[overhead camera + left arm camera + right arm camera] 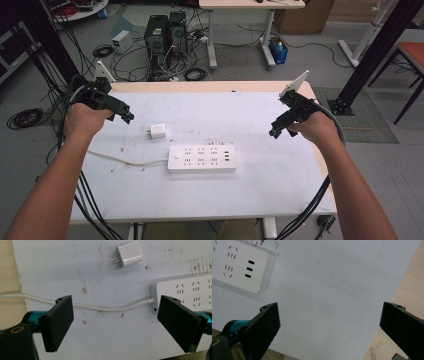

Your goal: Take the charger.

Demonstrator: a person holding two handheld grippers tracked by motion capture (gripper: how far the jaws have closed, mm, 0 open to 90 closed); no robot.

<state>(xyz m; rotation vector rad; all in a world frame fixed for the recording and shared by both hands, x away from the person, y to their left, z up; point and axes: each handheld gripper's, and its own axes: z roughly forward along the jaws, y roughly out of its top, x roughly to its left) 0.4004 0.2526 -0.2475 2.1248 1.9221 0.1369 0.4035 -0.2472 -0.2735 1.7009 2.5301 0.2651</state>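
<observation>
High view: left tool and right tool released, grasping nothing, flanking power strip; white charger just beyond strip, seemingly untouched.

A grey floor spreads beyond the white-topped table. At eleven o'clock two black computer towers stand among tangled black cables, with a small white box beside them. At twelve o'clock a light desk stands on white legs, a blue container at its foot. At two o'clock a black frame post slants down onto a dark mat.
</observation>
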